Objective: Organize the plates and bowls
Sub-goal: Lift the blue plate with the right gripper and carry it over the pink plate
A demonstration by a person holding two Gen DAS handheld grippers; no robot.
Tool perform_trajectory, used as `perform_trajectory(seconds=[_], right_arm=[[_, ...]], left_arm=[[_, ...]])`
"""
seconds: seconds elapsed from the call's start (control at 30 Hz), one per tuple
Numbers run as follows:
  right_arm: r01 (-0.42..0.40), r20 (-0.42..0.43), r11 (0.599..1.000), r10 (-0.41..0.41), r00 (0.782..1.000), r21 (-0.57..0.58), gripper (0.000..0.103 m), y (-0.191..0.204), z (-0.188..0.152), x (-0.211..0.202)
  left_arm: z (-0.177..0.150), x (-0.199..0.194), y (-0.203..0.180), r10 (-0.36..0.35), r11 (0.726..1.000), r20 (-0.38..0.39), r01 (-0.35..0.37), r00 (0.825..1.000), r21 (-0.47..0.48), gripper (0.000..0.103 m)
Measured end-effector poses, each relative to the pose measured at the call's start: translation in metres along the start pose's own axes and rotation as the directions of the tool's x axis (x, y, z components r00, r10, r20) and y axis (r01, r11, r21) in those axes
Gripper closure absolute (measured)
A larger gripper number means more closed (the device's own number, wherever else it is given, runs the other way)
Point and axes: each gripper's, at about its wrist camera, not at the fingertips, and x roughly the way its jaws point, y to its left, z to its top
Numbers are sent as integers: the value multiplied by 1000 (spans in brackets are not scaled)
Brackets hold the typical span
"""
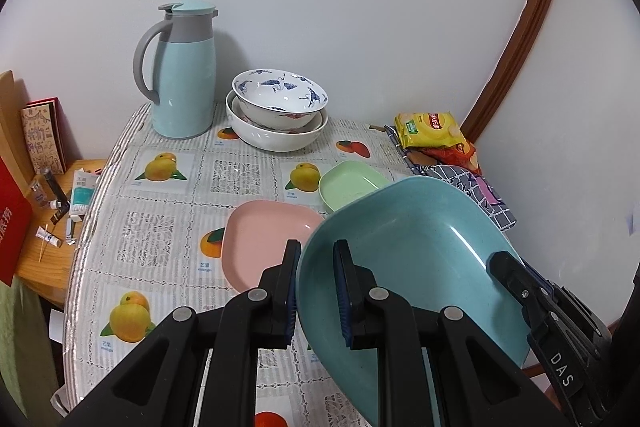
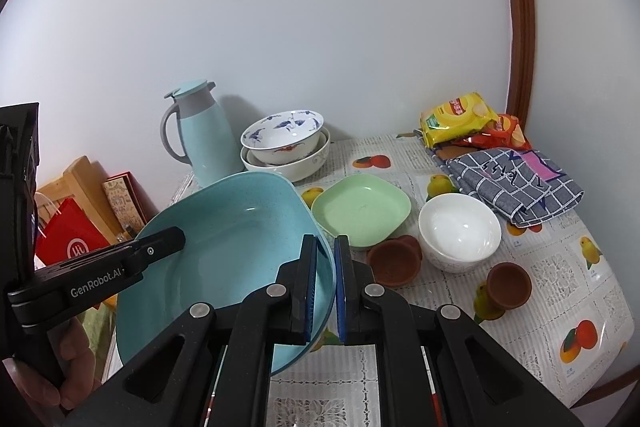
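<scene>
Left wrist view: left gripper (image 1: 316, 291) and right gripper (image 2: 325, 291) each clamp the teal plate's (image 1: 408, 251) rim; keep it level, lower onto the pink plate (image 1: 260, 239).

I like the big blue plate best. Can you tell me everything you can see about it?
The blue plate is a large, rounded-square dish, pale turquoise with tiny speckles, smooth like plastic, and empty. It is lifted off the table and tilted. Two grippers hold it by opposite rims: the left gripper pinches one edge and the right gripper pinches the other, one finger inside and one outside each time. Nothing else touches it.
</scene>
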Motion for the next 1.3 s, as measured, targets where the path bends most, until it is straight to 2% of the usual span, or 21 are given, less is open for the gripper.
perform_trajectory(seconds=[0.6,1.3], right_arm=[[-24,-33,1000,23,999,-19,95,21,-9,17],[-11,-151,1000,8,989,-18,95,25,-33,69]], left_arm=[[-5,5,28,22,999,-16,-22,1000,-41,87],[-15,60,56,33,996,-119,-42,992,-76,87]])
